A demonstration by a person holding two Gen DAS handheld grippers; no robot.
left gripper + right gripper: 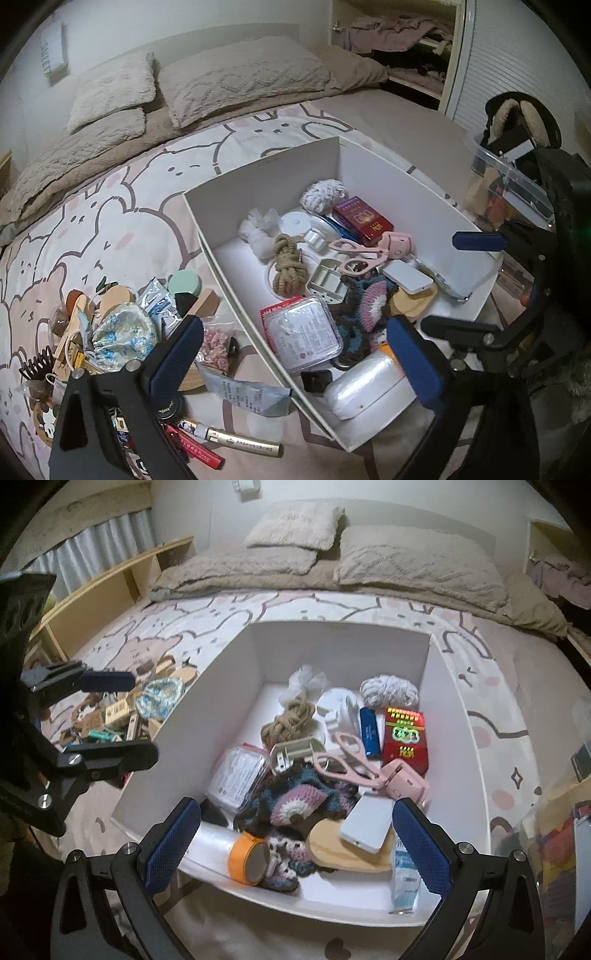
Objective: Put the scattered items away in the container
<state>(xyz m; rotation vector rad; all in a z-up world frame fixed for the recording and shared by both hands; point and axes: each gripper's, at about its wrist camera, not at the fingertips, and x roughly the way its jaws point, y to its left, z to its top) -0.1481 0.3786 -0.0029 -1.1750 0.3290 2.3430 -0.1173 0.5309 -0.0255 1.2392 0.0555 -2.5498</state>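
Both hand-held grippers, left (295, 354) and right (299, 842), gape empty over the white rectangular cardboard box (388, 173) on the bed. The scattered pile of small items (122, 325) sits tangled just beside the box's wall, so a wide grab could snag neighbours or nudge the box.

White box (236, 686), red packet (405, 738), pink scissors (349, 758), blue lighter (370, 732), orange tape (248, 857), blue gripper pads (173, 849), pink bear-print sheet (110, 229).
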